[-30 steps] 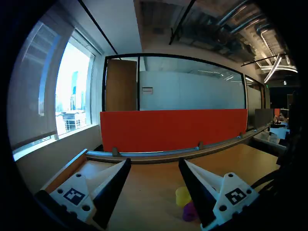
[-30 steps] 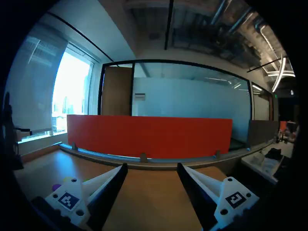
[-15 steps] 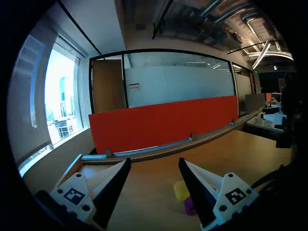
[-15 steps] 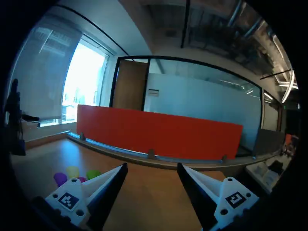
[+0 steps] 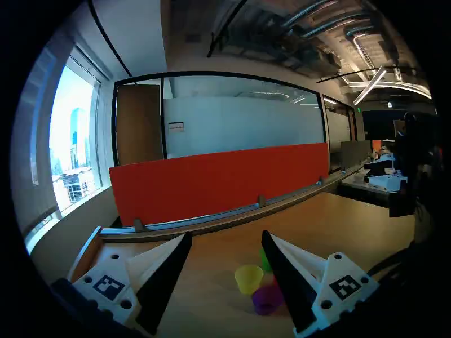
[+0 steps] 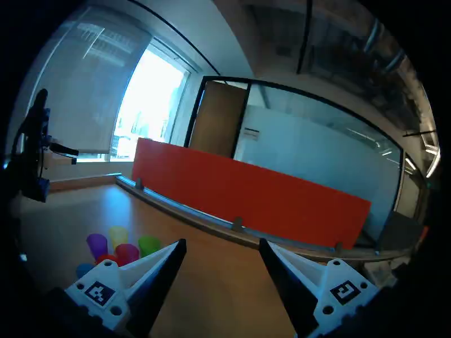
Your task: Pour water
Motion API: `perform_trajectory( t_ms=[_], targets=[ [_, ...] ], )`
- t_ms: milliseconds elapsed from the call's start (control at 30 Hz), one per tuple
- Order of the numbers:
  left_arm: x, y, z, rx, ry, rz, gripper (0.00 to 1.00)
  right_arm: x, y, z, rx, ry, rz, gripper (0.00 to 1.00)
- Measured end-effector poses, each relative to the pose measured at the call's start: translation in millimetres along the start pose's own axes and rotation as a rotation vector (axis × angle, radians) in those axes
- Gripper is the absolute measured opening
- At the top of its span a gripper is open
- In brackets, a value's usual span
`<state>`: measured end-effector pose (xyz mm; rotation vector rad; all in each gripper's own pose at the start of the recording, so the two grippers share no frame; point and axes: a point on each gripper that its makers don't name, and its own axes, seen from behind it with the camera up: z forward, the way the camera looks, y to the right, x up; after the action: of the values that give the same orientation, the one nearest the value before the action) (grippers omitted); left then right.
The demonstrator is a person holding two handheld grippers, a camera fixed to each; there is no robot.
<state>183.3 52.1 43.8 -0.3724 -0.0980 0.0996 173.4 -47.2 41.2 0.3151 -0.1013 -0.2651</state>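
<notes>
Where wood desk (image 5: 349, 217) spreads, translucent cups (image 5: 248, 278) cluster.

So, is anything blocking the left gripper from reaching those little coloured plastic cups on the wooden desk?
Nothing visible does. The open left gripper looks across bare wooden desk straight at the yellow plastic cup and the purple plastic cup; a green plastic cup is partly hidden behind one of its fingers.

in the left gripper view the yellow cup (image 5: 248, 279) and purple cup (image 5: 266, 298) have slid leftward into fuller sight and a green cup (image 5: 265, 260) has appeared; the right gripper view has gained the cup cluster (image 6: 121, 250).
</notes>
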Motion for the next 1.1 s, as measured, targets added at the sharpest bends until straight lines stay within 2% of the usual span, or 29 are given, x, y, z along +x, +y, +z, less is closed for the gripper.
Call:
perform_trajectory(
  t_ms=[100,500,767,867,967,1100],
  targets=[
    [1.1,3.7,-0.5,-0.026,-0.002,-0.002,0.92,-1.1,-1.4,-0.2,0.019,-0.006,-0.013,1.00],
    [-2.8,19.4,2.4,-0.112,-0.016,-0.003,0.92,0.7,-19.2,-0.2,0.112,-0.030,-0.155,1.00],
    [-2.2,22.4,2.8,-0.131,-0.028,0.052,0.92,0.1,-24.3,0.5,0.137,-0.047,-0.248,1.00],
    [-3.6,24.0,3.3,-0.135,-0.032,0.063,0.92,-0.4,-26.6,0.6,0.142,-0.051,-0.258,1.00],
    [-4.0,26.8,3.5,-0.147,-0.036,0.057,0.92,-0.8,-30.2,0.5,0.154,-0.057,-0.243,1.00],
    [-1.2,28.8,3.9,-0.161,-0.040,0.045,0.92,-0.1,-37.1,-0.3,0.184,-0.069,-0.183,1.00]
  ],
)
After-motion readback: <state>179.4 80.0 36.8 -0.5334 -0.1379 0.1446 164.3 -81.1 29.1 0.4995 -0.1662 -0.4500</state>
